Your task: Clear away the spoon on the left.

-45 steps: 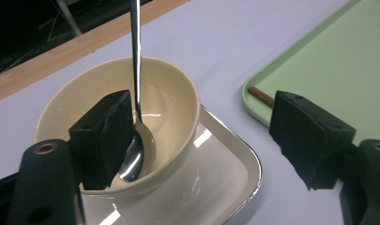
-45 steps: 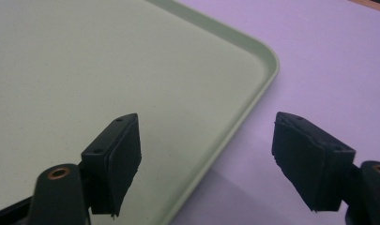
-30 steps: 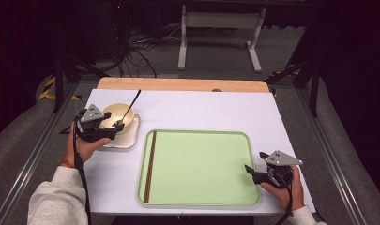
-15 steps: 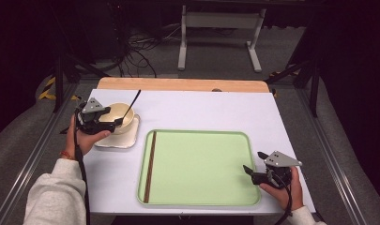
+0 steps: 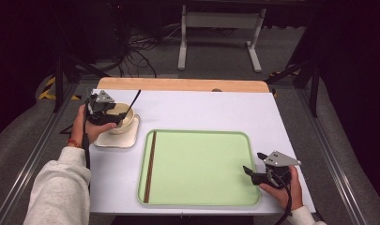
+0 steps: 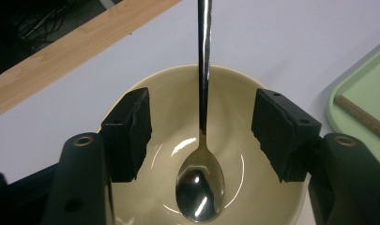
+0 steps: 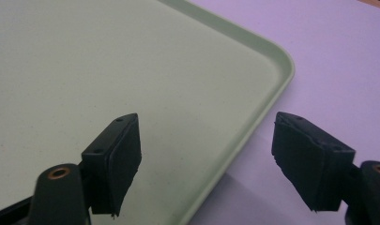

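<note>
I see spoon (image 6: pixel 202 154) in bowl (image 6: pixel 253 98), handle running straight away | my left gripper (image 6: pixel 201 136) jaws closing, apart astride spoon, not touching | right gripper (image 7: pixel 206 159) apart astride tray (image 7: pixel 253 117) rim

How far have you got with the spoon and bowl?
Done: one brown stick lies on the green tray. In hand: the left gripper is over the bowl, its jaws just closing either side of the spoon handle, not yet pressing it. Left: probably carrying the spoon, maybe the bowl too, to the tray. The right gripper waits open at the tray's edge.
</note>
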Demonstrator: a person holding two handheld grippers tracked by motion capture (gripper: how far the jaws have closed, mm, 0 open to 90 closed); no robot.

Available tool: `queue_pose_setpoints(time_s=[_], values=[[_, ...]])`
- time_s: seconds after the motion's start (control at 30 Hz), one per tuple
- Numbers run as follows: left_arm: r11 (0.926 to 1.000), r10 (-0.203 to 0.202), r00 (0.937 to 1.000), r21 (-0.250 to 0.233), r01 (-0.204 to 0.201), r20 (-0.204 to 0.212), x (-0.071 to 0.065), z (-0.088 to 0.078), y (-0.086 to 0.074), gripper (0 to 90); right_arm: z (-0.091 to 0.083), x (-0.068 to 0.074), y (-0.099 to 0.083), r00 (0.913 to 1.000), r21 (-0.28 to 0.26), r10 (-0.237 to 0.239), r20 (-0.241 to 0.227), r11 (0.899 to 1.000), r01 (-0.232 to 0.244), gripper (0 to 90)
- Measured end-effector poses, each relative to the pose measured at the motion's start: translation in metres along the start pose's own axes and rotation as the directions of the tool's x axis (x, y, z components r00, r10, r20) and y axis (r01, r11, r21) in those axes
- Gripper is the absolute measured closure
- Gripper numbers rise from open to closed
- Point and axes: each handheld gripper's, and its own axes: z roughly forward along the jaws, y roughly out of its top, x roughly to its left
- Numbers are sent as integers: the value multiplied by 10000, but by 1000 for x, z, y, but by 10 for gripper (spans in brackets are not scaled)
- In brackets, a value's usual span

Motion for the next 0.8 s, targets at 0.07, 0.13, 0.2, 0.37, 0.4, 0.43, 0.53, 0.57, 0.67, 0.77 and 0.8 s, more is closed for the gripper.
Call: queue_pose_setpoints(time_s=[0.07,0.13,0.2,0.37,0.4,0.43,0.53,0.57,0.67,0.77,0.8], values=[[10000,-44,10000,48,44,48,2,3,3,436,0,0,-2,10000,51,17,-7,10000,-17,246],[9997,-131,9999,195,129,92,3,7,5,455,0,0,-2,10000,70,26,-25,10000,-26,246],[9992,-16,9999,410,11,113,2,11,7,486,0,0,-1,10000,29,23,-39,10000,-23,246],[9961,57,10000,883,-52,-49,2,26,7,528,0,1,-1,10000,39,-11,-40,10000,11,246],[9950,46,9999,995,-35,-115,2,29,7,529,0,1,-2,10000,30,22,-38,10000,-22,246],[9933,89,9999,1157,-80,-71,2,32,7,543,-1,0,-2,10000,31,37,-29,10000,-37,246],[9894,139,9996,1446,-104,-232,3,40,6,581,-1,0,-2,10000,22,66,-25,10000,-66,246],[9886,82,9998,1505,-55,-171,5,41,6,602,-1,0,-3,10000,21,58,-19,10000,-58,246],[9865,43,9996,1636,4,-278,6,43,8,661,-1,-1,-3,9999,38,104,-15,9999,-104,246],[9875,50,9997,1576,-14,-224,6,43,9,747,-1,-1,-4,9999,44,106,-10,9999,-106,246],[9875,50,9997,1576,-14,-224,6,43,9,771,-1,-1,-4,9999,44,106,-10,9999,-106,246]])
